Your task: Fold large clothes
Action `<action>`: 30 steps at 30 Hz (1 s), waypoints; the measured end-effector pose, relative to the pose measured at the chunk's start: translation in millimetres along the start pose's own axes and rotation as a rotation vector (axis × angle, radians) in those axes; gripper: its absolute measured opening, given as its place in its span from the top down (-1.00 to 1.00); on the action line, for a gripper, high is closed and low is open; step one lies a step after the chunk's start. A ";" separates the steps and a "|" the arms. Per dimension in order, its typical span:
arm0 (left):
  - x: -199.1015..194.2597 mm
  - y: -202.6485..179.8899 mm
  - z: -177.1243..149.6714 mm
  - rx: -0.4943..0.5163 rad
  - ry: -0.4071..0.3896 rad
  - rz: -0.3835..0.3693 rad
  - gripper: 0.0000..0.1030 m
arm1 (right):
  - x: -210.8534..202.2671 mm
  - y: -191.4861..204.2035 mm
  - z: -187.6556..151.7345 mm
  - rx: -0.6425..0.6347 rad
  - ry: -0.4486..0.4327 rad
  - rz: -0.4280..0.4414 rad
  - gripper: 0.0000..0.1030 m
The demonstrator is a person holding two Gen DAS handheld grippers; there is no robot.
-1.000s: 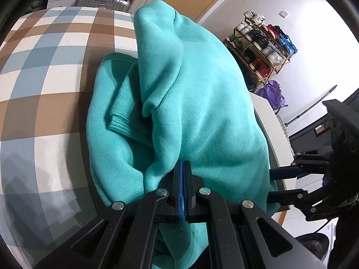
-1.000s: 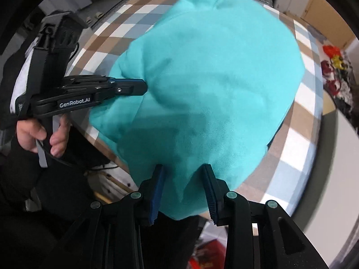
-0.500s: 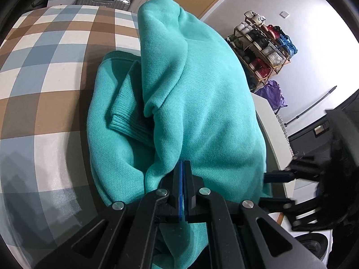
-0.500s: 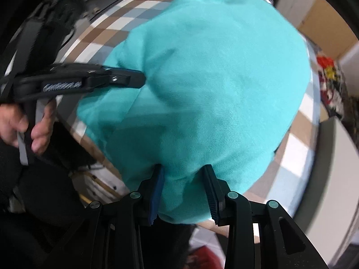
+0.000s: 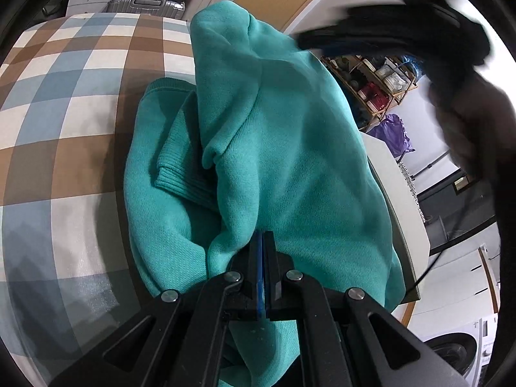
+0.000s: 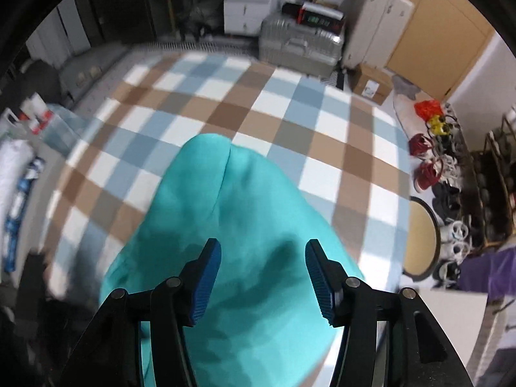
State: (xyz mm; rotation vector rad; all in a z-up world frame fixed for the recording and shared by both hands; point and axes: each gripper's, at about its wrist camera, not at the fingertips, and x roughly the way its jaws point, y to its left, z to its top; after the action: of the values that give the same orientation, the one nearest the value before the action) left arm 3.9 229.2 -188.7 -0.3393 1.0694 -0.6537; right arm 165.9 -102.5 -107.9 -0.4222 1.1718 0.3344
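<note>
Sweater (image 5: 290, 167) hangs pinched in my left gripper (image 5: 262, 248); my right gripper (image 6: 262, 271) has just opened, dropping its corner and swinging clear over the bed (image 6: 290, 103).

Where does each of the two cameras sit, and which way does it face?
Left wrist: on the left gripper, facing along its shut fingers clamped on the teal knitted sweater; the blurred right gripper passes above.
Right wrist: on the right gripper, facing steeply down; its open fingers hang over the sweater.
Shared: sweater, brown-blue checked bedcover, silver suitcase.
</note>
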 end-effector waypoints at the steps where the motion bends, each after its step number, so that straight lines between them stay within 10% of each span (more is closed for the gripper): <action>1: -0.4 1.3 -0.7 -0.001 0.000 -0.002 1.00 | 22.3 8.7 9.1 -0.015 0.053 -0.022 -0.10; 7: -0.6 -1.4 3.0 0.006 0.010 0.010 1.00 | 83.2 28.0 3.1 -0.064 0.247 -0.053 -0.10; 14: 1.3 -1.1 1.6 -0.007 0.011 0.000 1.00 | 57.8 26.7 12.7 -0.076 0.166 -0.057 -0.10; 20: 0.7 5.2 -1.5 -0.024 0.010 -0.018 1.00 | 3.6 46.7 12.7 -0.114 0.093 0.182 -0.06; 23: 1.3 5.1 -0.9 -0.029 0.013 -0.021 1.00 | 33.6 70.8 -2.6 -0.190 0.222 0.125 -0.07; 30: 0.5 7.0 -0.2 -0.028 0.009 -0.006 1.00 | 78.6 98.2 -4.1 -0.252 0.210 0.037 -0.08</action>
State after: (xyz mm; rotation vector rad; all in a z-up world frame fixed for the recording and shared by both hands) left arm 6.2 234.3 -193.0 -0.3638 1.0874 -0.6465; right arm 144.9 -15.9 -196.8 -0.6689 1.3486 0.4812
